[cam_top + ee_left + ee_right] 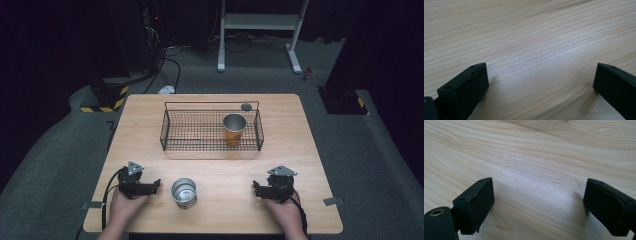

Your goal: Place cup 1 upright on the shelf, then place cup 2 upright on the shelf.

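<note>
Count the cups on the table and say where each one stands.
2. A metal cup stands upright on the bare table near the front edge, nearer the left claw. An orange cup stands upright inside the wire basket, toward its right end.

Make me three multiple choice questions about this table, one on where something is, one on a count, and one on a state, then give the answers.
1. Where does the orange cup stand?
A. inside the wire basket
B. beside the left tool
C. on the floor

2. How many cups are on the table, counting the one in the basket?
A. one
B. two
C. four

3. How do the left tool's jaws stand?
A. clamped on the metal cup
B. apart, with bare wood between them
C. shut on a cable

Answers: 1 A, the orange cup sits in the basket's right part. 2 B, there is the orange cup and a metal cup at the near edge. 3 B, the left gripper view shows the jaws wide apart over bare table.
</note>
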A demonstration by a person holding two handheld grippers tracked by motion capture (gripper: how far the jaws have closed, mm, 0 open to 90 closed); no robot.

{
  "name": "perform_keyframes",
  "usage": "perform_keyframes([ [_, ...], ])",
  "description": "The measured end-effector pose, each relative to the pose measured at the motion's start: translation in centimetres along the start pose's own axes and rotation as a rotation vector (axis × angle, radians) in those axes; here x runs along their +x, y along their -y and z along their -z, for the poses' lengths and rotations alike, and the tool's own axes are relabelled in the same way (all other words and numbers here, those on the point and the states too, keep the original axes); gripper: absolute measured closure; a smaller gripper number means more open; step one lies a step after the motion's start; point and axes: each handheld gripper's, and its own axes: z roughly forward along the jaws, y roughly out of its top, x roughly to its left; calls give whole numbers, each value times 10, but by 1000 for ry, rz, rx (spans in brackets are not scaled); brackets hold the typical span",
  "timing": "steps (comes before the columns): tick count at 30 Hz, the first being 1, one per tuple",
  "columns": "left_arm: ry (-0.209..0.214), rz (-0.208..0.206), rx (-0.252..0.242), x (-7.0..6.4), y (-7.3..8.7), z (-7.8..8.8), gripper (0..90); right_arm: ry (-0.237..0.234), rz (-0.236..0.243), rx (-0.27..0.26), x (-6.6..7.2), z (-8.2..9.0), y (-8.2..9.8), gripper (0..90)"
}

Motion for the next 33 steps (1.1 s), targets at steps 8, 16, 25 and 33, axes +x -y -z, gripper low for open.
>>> perform_keyframes([
  [8, 71, 2, -67, 3, -5, 13, 4, -1, 0, 0, 0, 0, 0, 95],
  [16, 102, 4, -121, 0, -9, 29, 5, 2, 1, -1, 0, 0, 0, 95],
  [25, 103, -35, -191, -10, -16, 43, 5, 0, -1, 0, 0, 0, 0, 93],
  [33, 138, -53, -220, -16, -23, 50, 5, 0, 0, 0, 0, 0, 0, 94],
])
